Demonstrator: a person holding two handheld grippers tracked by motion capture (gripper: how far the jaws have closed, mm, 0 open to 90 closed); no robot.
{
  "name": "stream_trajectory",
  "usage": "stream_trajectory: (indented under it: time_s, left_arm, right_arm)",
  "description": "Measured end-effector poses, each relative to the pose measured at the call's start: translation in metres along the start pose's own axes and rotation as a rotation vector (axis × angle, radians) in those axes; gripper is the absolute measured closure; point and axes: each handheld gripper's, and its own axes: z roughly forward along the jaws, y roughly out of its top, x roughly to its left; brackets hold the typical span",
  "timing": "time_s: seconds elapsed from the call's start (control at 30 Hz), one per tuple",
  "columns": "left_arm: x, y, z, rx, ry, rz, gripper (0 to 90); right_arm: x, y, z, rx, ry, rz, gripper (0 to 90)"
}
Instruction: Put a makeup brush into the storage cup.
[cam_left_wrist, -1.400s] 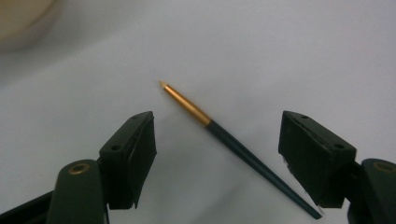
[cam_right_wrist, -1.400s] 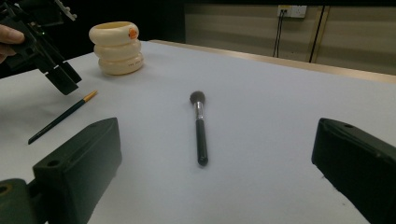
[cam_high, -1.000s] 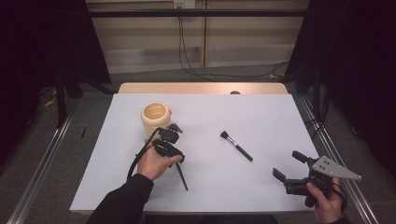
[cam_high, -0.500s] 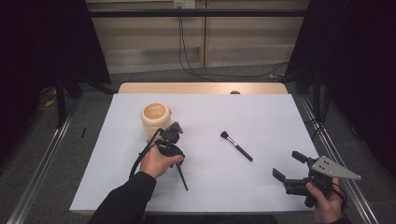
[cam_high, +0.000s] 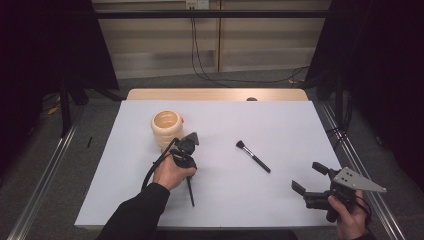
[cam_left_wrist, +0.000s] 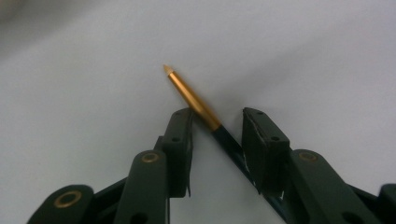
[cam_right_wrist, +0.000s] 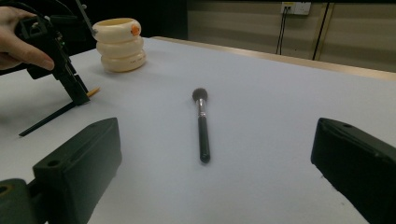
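Note:
A thin black brush with a gold tip lies on the white table. My left gripper points down over its far end. The jaws of that gripper have just been closing and straddle the brush where gold meets black, still apart and not pinching it. From the right gripper view, the same brush runs out from under those jaws. A black makeup brush with a dark head lies mid-table, straight ahead of my open, empty right gripper, which rests near the front right corner.
A cream ribbed cup stands upright just beyond the left hand, also seen at the far left as the cup with an orange spot. The white table cover ends at a wooden strip at the back. Dark curtains flank the table.
The left gripper has shifted only slightly above the thin brush's far end. The right gripper, the makeup brush and the cup have kept still.

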Motion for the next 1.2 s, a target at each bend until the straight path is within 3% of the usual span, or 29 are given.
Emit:
stream_trajectory:
  time_s: [0.27, 0.4, 0.47, 0.67, 0.73, 0.77, 1.03, 1.2]
  left_arm:
    - [0.004, -0.001, 0.000, -0.007, -0.013, 0.016, 67.6]
    - [0.011, -0.002, -0.001, -0.013, -0.029, 0.016, 79.2]
    - [0.014, -0.003, -0.001, -0.021, -0.036, 0.048, 82.1]
    - [0.010, -0.001, 0.000, -0.013, 0.005, 0.109, 84.0]
    - [0.012, 0.000, -0.001, -0.008, -0.009, 0.154, 84.1]
    - [0.012, 0.000, 0.000, -0.008, -0.023, 0.131, 84.1]
    - [0.013, -0.003, -0.002, -0.035, -0.028, 0.159, 84.2]
    - [0.018, -0.006, -0.002, -0.052, -0.066, 0.133, 84.2]
  right_arm:
    - [0.000, 0.000, 0.000, 0.004, 0.001, -0.004, 1.2]
    - [0.000, 0.000, 0.000, 0.004, 0.001, -0.004, 1.1]
    - [0.000, 0.000, 0.000, 0.003, -0.005, 0.000, 1.0]
    - [0.000, 0.000, 0.000, 0.002, -0.002, 0.001, 1.0]
    - [0.000, 0.000, 0.000, 0.001, -0.004, 0.003, 1.0]
    - [0.000, 0.000, 0.000, 0.000, -0.006, 0.001, 1.0]
    - [0.000, 0.000, 0.000, 0.004, -0.001, 0.002, 1.0]
    - [0.000, 0.000, 0.000, 0.004, -0.003, 0.002, 1.0]
